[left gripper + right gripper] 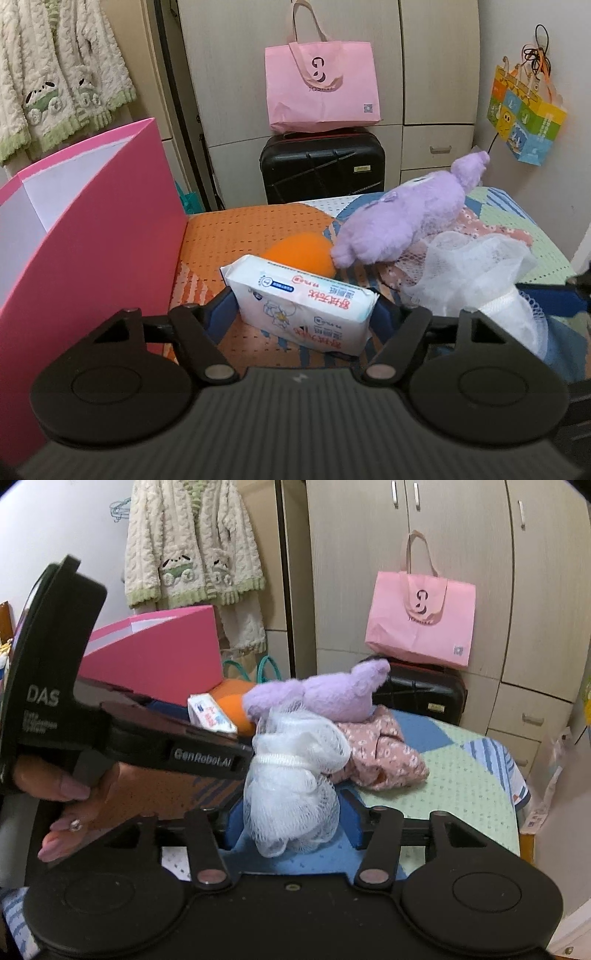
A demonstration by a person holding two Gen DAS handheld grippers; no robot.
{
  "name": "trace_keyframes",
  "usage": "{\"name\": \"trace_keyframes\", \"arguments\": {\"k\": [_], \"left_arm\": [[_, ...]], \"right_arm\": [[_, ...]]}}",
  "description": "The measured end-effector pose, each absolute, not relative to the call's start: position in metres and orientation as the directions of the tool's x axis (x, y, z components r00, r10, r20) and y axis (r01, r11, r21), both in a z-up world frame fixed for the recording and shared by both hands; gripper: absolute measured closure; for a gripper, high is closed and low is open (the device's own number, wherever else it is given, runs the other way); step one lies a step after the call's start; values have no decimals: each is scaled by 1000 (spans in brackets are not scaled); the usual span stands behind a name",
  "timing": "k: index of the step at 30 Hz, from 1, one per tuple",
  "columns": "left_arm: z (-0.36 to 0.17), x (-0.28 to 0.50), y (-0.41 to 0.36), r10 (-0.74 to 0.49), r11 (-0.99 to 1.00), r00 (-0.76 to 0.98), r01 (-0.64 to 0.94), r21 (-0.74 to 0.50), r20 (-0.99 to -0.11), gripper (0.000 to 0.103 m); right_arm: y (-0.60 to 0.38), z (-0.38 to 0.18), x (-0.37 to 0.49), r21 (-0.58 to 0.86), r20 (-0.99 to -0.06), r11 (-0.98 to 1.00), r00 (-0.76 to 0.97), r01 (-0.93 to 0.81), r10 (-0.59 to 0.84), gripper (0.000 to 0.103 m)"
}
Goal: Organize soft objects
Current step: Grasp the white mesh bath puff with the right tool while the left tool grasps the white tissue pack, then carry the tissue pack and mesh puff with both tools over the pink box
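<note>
Wipes pack (303, 314) between left fingers (218, 317)

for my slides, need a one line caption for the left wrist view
Left claw closed on a wet-wipes pack on the bed, beside an open pink box, orange ball and purple plush behind.

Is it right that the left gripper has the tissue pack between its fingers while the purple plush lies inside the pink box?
Not quite. The left gripper does straddle the tissue pack, but the purple plush lies on the bed, outside the pink box, as the left wrist view shows.
</note>
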State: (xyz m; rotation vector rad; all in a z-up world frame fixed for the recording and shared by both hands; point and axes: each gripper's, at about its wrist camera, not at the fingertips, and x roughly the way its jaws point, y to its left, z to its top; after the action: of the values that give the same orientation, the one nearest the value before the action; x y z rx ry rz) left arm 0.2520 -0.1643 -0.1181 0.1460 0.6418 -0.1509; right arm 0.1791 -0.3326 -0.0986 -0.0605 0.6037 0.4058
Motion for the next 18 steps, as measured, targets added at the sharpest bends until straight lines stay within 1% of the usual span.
{"name": "trace_keyframes", "arguments": {"k": [3, 4, 5, 6, 8, 18], "left_arm": [[-117, 248, -162, -103, 979, 790, 187, 79, -605, 31], [-117, 247, -161, -108, 979, 789, 191, 74, -605, 31], [-115, 247, -161, -114, 978, 788, 197, 72, -605, 31], [-115, 245, -160, -119, 977, 787, 202, 71, -605, 31], [-114, 240, -160, -131, 975, 787, 213, 66, -603, 31], [-110, 203, -154, -197, 963, 782, 266, 32, -591, 32]], "right_arm": [[-329, -98, 183, 62, -563, 922, 749, -381, 348, 42], [-328, -99, 184, 57, -564, 924, 752, -377, 341, 43], [-327, -99, 184, 52, -564, 924, 752, -379, 340, 57], [-326, -99, 183, 47, -562, 919, 751, -390, 347, 64], [-324, -97, 177, 32, -556, 915, 753, -402, 350, 67], [-321, -87, 144, 90, -552, 938, 767, -336, 327, 68]]}}
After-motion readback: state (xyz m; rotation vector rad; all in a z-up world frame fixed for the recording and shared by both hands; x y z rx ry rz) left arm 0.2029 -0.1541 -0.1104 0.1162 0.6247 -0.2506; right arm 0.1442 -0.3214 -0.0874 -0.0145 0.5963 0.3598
